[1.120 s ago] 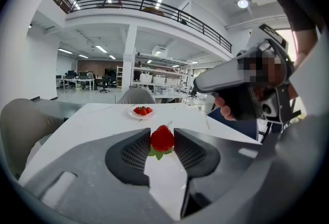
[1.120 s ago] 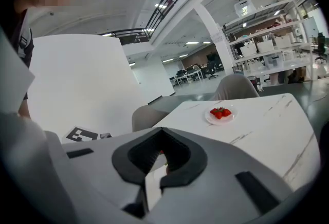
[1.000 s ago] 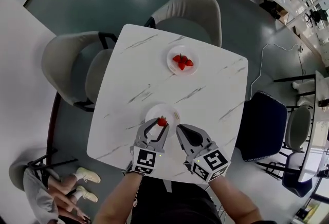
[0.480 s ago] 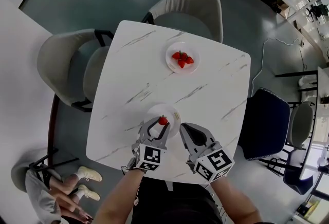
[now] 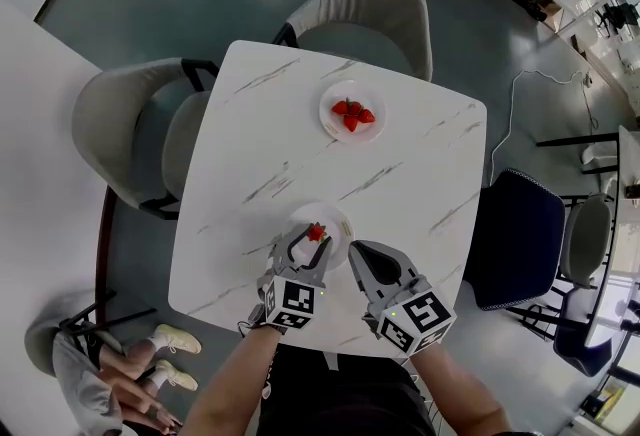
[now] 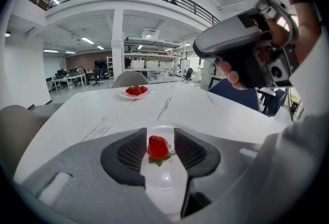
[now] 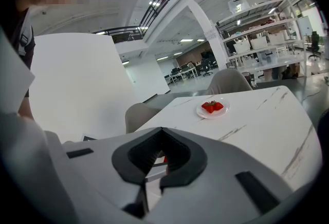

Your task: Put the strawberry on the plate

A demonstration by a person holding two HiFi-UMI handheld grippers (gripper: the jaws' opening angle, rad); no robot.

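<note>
Strawberry sits between the jaws of the left gripper, at their far tips, over the small white plate at the near edge of the table. Red tip up, green leaves down, toward the plate surface. Jaws stand narrowly spread. The left pad looks to be against the berry or just beside it. On the right a thin strip of white plate shows between berry and pad, so no firm pinch is visible. Whether the berry's underside touches the plate cannot be told for certain.

In the head view the plate lies directly far of the left gripper's marker cube, and the berry is over its middle.

Right gripper: just beside the left one, to its right, also over the near table edge. Jaws pressed together at the tips, nothing held between them. A sliver of red shows through the hollow behind the tips.

Second plate lies well apart, toward the far side of the table, with a small pile of strawberries on it.

Around the table: beige chair on the far side, another beige chair on the left, dark blue chair on the right.
</note>
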